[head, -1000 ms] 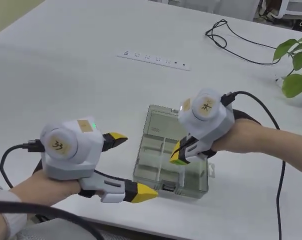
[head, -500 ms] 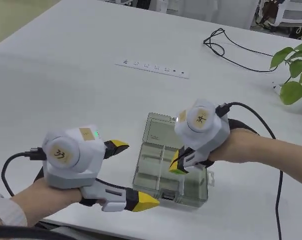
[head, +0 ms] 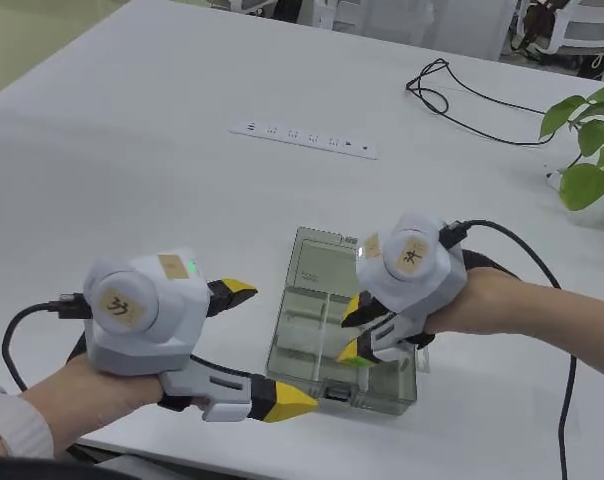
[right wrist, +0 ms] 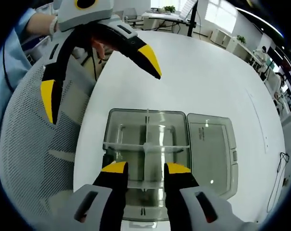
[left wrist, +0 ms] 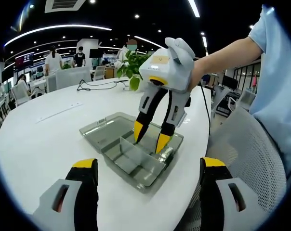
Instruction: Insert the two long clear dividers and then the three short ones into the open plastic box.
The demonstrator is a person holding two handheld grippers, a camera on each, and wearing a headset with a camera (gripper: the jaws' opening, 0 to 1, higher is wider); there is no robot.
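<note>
The open clear plastic box (head: 312,345) lies near the table's front edge, its lid (head: 317,262) folded flat behind it. Clear dividers (right wrist: 146,144) stand crossed inside the box (right wrist: 131,126). My right gripper (head: 353,329) hovers open just above the box's right half, tips pointing down, with nothing between its fingers. Seen from the left gripper view, the right gripper (left wrist: 150,137) has its tips inside the box (left wrist: 121,156). My left gripper (head: 265,345) is open at the box's left side, apart from it. The right gripper view shows the left gripper (right wrist: 99,77) wide open beyond the box.
A white power strip (head: 304,139) lies further back on the white table (head: 132,170). A black cable (head: 462,85) and a green plant (head: 585,140) are at the back right. A mesh chair (right wrist: 34,159) stands by the table's front edge.
The right gripper's jaws were close together over the box and now stand apart. It also sank slightly to the right. The left gripper has hardly moved.
</note>
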